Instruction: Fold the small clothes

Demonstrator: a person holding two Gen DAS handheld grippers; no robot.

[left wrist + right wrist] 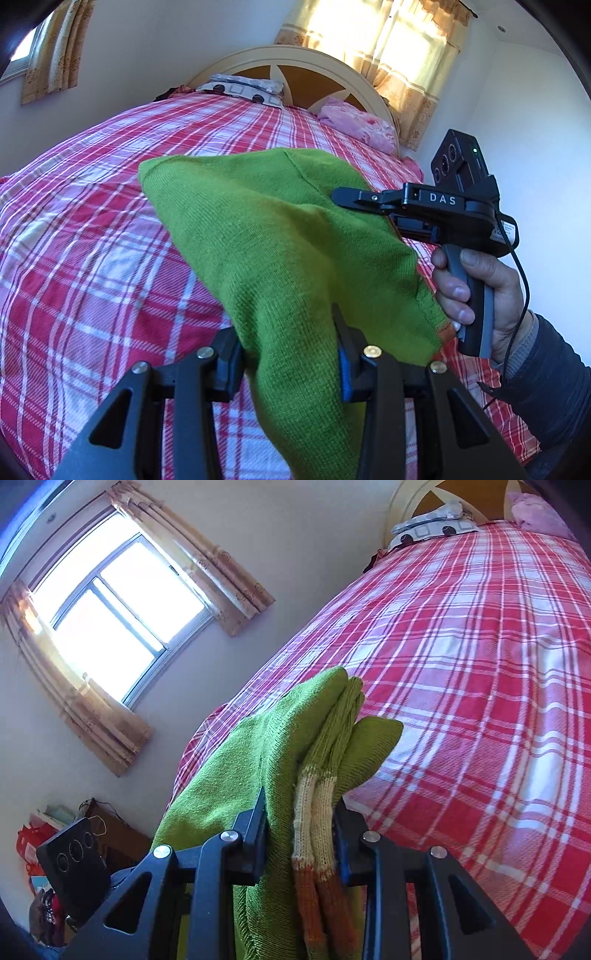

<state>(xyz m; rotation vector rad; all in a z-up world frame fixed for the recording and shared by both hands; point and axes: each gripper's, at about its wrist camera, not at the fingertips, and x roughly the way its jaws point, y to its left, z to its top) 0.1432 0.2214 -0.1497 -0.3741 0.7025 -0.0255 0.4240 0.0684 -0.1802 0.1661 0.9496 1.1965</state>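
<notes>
Left wrist: sweater (pixel 273 236) between both tongs.

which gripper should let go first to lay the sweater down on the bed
Probably the left gripper: its end of the green sweater hangs lowest over the bed, while the right gripper pinches the striped cuffs.

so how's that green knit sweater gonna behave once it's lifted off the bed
Probably floppy: the green knit sweater sags between the left gripper and right gripper. Likely light, since its edges hold it up. The coarse knit should resist slipping, though it may stretch.
</notes>
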